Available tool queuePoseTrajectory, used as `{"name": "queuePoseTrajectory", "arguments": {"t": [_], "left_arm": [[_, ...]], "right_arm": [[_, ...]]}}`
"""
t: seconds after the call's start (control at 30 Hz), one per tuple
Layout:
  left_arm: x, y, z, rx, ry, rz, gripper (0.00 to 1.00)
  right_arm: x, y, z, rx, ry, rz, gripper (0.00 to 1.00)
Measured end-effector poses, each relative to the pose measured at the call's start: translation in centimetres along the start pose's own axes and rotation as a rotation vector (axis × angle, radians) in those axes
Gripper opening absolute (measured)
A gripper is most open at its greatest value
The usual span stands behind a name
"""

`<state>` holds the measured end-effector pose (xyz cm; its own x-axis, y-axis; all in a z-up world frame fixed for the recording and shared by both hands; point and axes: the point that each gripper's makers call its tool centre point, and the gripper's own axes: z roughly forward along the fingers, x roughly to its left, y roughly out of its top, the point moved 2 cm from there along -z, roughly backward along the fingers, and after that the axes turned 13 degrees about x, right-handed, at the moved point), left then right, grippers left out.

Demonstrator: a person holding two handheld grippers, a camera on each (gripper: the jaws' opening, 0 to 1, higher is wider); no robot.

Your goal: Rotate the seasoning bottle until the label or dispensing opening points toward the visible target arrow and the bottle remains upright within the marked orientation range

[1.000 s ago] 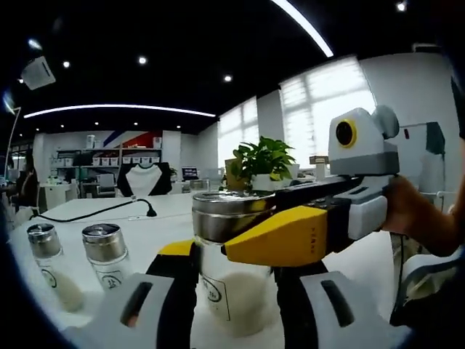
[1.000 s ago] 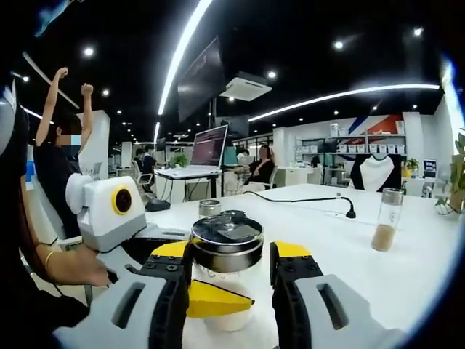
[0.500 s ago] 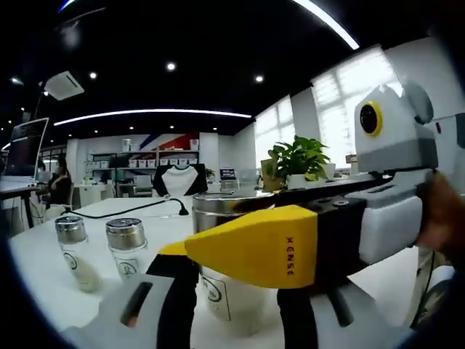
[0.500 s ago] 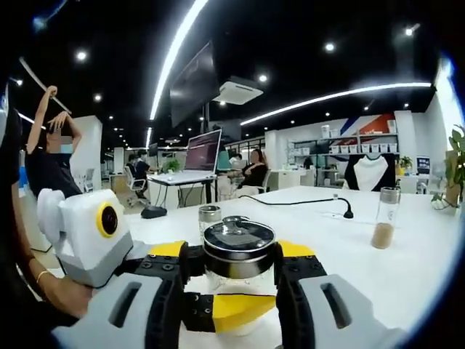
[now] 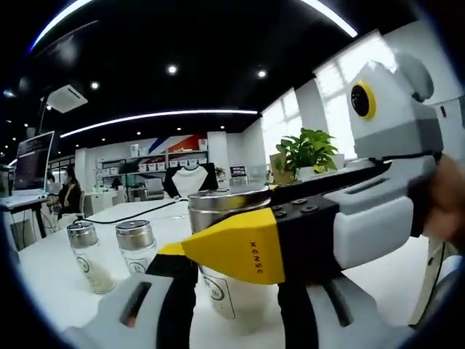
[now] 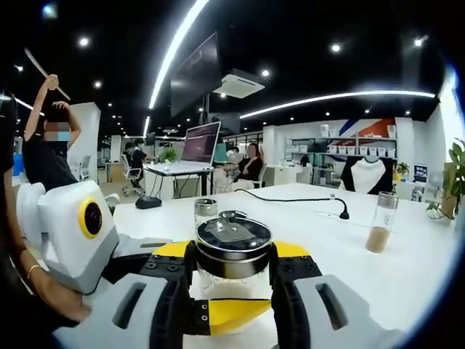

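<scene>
Both my grippers are on the same seasoning bottle (image 6: 233, 256), upright on the white table (image 6: 320, 233). Right gripper (image 6: 232, 273): jaws closed on the bottle just under its steel cap, pads touching both sides. Left gripper (image 5: 232, 291): jaws sit either side of the glass body lower down; contact is hidden behind the right gripper's yellow jaw crossing the left gripper view, so I can't tell whether it's clamped.

Bottle holds white powder, label facing the left gripper view.

Table: two more steel-capped shakers (image 5: 112, 251) side by side left of the bottle, a taller glass bottle with brown powder (image 6: 382, 222) well apart, and a black cable (image 6: 305, 200).

Room: open office, dark ceiling with light strips, potted plant (image 5: 309, 151) by bright windows, laptop (image 6: 200, 145) on a nearby desk, people seated behind.
</scene>
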<state>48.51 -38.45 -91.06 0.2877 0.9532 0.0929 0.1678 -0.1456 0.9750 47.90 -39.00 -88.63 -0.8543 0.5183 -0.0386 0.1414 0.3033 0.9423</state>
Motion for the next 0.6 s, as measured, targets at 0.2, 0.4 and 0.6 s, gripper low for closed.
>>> {"name": "queuePoseTrajectory", "arguments": {"t": [0.2,0.4,0.6], "left_arm": [[-0.15,-0.19,-0.09,0.034,-0.042,0.058,0.44],[-0.23,-0.62,-0.16,0.104,-0.154,0.116,0.44],[-0.04,-0.72,-0.27,0.123,-0.267,0.136,0.44]], "right_arm": [[-0.30,0.02,-0.06,-0.011,0.028,-0.004,0.37],[-0.46,0.02,-0.07,-0.015,0.071,-0.016,0.37],[-0.46,0.01,-0.11,-0.026,0.115,-0.028,0.37]]}}
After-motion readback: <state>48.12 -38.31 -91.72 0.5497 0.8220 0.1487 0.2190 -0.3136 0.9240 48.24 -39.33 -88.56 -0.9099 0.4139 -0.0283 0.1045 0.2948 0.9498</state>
